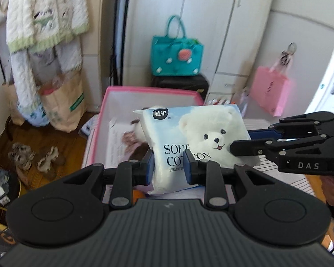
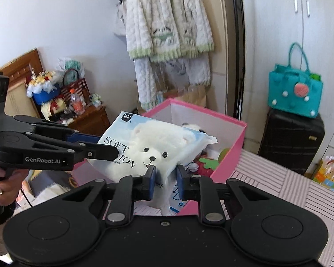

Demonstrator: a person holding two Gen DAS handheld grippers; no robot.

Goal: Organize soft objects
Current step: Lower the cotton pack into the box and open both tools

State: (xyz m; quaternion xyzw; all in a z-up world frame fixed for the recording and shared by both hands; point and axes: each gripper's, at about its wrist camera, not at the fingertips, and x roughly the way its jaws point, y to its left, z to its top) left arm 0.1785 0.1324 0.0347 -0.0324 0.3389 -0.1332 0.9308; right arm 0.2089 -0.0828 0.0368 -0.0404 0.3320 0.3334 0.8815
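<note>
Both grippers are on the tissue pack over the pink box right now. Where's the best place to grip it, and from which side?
Grip the tissue pack at its ends, as now: left gripper on the printed lower end, right gripper on the crimped seam end. It is a soft, flat pillow; thin edges fit the jaws. Approach from the near side, opposite the pink box.

Both grippers (image 1: 168,166) pinch tissue pack (image 1: 189,142), pink box (image 1: 104,106)
</note>
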